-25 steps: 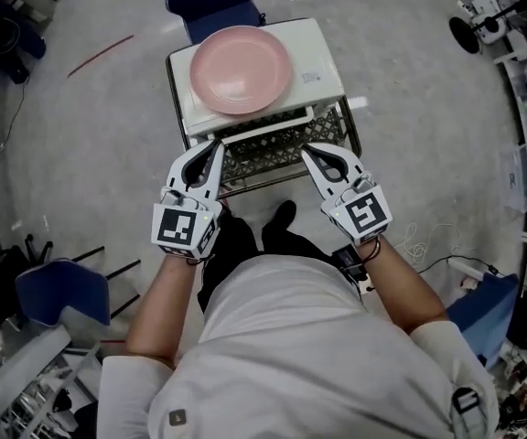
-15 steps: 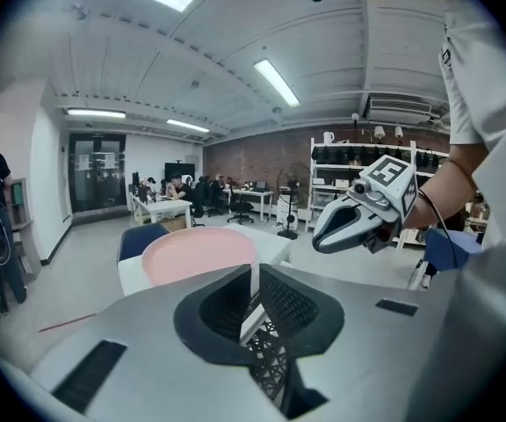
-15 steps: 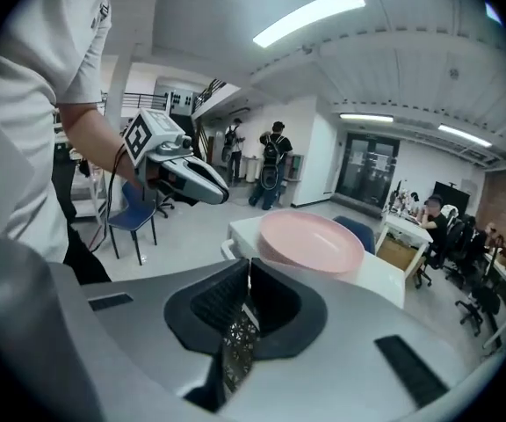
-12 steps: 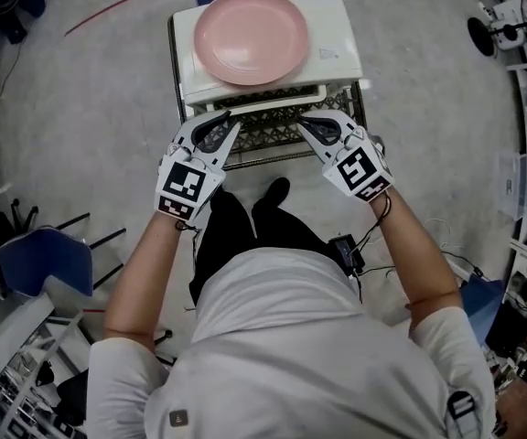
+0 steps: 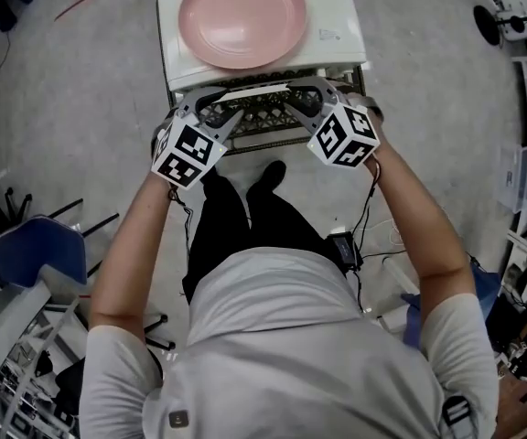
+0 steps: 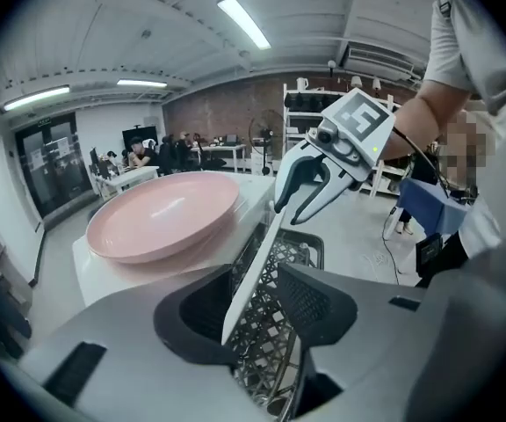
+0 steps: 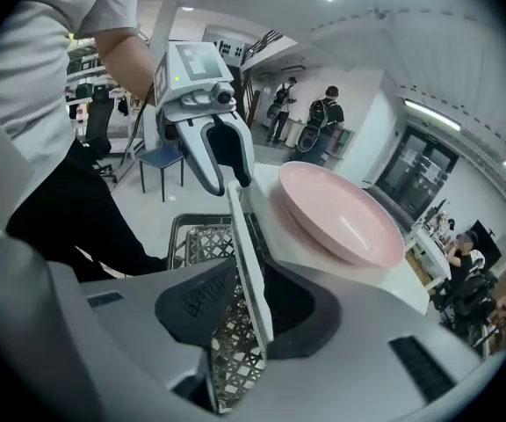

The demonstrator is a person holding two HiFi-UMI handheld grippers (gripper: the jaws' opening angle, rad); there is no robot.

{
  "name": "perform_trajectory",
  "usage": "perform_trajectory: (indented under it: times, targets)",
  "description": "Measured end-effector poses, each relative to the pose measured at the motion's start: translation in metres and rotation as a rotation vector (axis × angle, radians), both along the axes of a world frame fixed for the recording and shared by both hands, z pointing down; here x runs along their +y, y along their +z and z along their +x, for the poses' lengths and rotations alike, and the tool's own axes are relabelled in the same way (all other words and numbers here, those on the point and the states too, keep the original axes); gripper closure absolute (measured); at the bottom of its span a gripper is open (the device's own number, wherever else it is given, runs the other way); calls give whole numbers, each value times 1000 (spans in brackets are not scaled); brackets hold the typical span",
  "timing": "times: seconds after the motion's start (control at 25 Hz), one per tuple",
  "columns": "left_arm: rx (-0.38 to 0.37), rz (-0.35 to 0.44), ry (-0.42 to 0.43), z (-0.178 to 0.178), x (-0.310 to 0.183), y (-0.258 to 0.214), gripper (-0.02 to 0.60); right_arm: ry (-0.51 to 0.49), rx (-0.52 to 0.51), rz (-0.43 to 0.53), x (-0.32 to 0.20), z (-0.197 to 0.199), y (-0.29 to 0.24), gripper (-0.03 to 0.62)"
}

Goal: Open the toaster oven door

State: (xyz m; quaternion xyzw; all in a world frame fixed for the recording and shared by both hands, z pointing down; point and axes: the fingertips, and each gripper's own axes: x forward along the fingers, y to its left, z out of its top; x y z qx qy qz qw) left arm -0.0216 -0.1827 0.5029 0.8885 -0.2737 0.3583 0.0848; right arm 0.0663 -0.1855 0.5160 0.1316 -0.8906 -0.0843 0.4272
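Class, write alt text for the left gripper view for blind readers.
The left gripper, jaws just opening, straddles the white door handle of the toaster oven. The right gripper is at the handle's far end; a pink plate sits on top.

The left gripper (image 5: 210, 108) and right gripper (image 5: 305, 103) sit lower and farther forward than a second ago. Their fingers (image 6: 314, 301), shut then, have just been opening. The door handle (image 5: 254, 91), earlier ahead of them, now lies between each pair.

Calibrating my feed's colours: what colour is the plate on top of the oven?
Plain pink, with no pattern. The plate shows best in the head view.
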Motion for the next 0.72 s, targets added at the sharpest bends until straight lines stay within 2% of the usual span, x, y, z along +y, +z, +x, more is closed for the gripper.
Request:
perform_trajectory:
  times: [0.16,0.56,0.72]
  targets:
    - [-75,-7,31,1,-6,20,399,-47,78,14,-9,2,21,474]
    - [-263,2,109,-1,-6,48,411,-117,174,28,-17,0,44,468]
    - [-285,29,111,-3,-9,53,466,-133,197,40,-16,-4,51,484]
